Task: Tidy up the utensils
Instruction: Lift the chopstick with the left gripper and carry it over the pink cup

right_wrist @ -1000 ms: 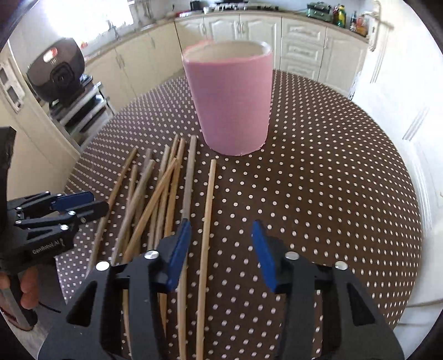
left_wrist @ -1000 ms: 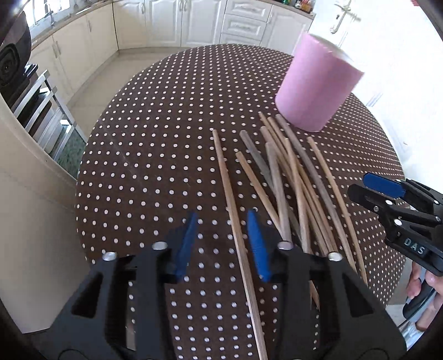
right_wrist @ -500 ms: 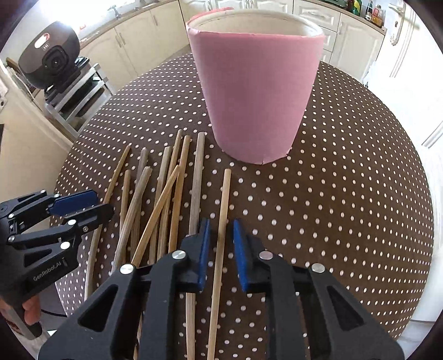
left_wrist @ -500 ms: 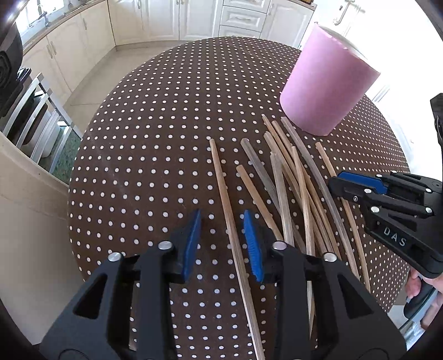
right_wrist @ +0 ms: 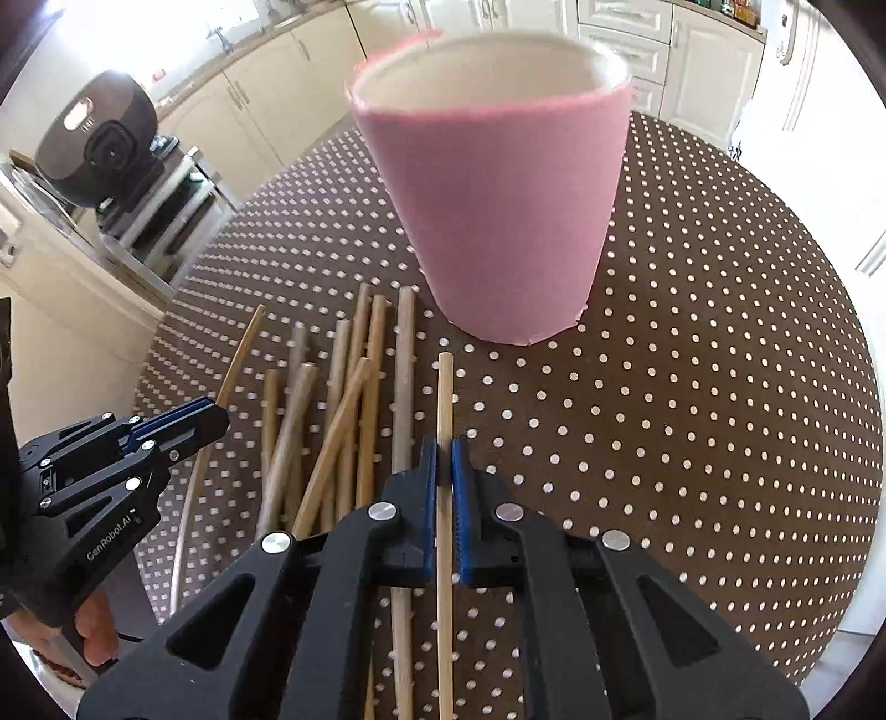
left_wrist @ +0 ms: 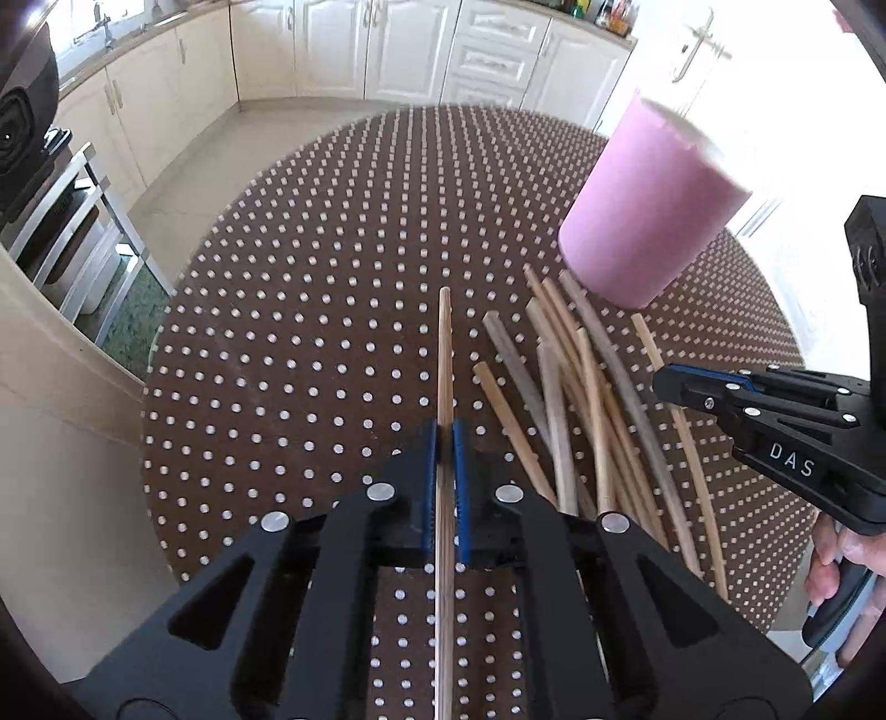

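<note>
Several wooden chopsticks (left_wrist: 587, 399) lie in a loose pile on the brown polka-dot table (left_wrist: 288, 310), in front of a pink cup (left_wrist: 648, 216). My left gripper (left_wrist: 444, 437) is shut on one chopstick (left_wrist: 444, 354), which points away along the fingers. My right gripper (right_wrist: 444, 451) is shut on another chopstick (right_wrist: 444, 399), whose tip points at the pink cup (right_wrist: 498, 210). The pile (right_wrist: 343, 410) lies just left of it. Each gripper shows in the other's view: the right one (left_wrist: 698, 382), the left one (right_wrist: 183, 421).
The round table's edge (left_wrist: 155, 354) drops to the floor on the left. White kitchen cabinets (left_wrist: 387, 50) stand behind. A black appliance (right_wrist: 99, 138) sits on a rack at the left. A white door (left_wrist: 775, 111) is at the right.
Both grippers have closed, each on a single chopstick. Both have moved forward toward the pink cup, and the held chopsticks now line up with the fingers.
</note>
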A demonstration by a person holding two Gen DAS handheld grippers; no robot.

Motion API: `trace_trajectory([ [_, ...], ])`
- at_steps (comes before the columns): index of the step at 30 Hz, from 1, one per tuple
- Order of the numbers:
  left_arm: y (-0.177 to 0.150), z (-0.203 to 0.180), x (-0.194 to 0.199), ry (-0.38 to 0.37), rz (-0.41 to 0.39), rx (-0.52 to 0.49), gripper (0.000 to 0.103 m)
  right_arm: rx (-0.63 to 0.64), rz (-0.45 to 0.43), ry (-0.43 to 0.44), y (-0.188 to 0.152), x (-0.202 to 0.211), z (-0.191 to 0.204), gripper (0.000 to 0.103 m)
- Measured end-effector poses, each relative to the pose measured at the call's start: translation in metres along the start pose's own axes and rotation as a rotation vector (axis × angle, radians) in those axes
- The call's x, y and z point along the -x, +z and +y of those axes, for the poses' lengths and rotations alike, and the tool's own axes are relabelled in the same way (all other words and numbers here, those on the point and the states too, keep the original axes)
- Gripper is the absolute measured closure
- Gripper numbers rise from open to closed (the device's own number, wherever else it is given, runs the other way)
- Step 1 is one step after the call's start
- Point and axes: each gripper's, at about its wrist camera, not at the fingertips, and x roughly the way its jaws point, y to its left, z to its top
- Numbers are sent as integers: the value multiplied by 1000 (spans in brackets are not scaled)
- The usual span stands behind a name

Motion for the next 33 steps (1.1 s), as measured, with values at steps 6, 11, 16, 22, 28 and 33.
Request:
trace_trajectory([
  [6,0,-7,44,-34,-99,-15,97,14,-80,26,-6,40,5,99],
  [11,-4,-23,90,-78,-206,-56,97,34,-170,94,-11,81,12,99],
  [16,-7,-35,134,-110,-312,-87,97,64,-256,102,-17,118,21,99],
  [22,-6,-58,166,-132,-413,-126,97,107,-391,82,-23,159,33,99],
  [28,3,-75,194,-148,-523,-139,97,162,-602,-7,-24,194,39,99],
  [33,19,-89,210,-146,-633,-128,97,161,-812,-49,-23,209,32,99],
])
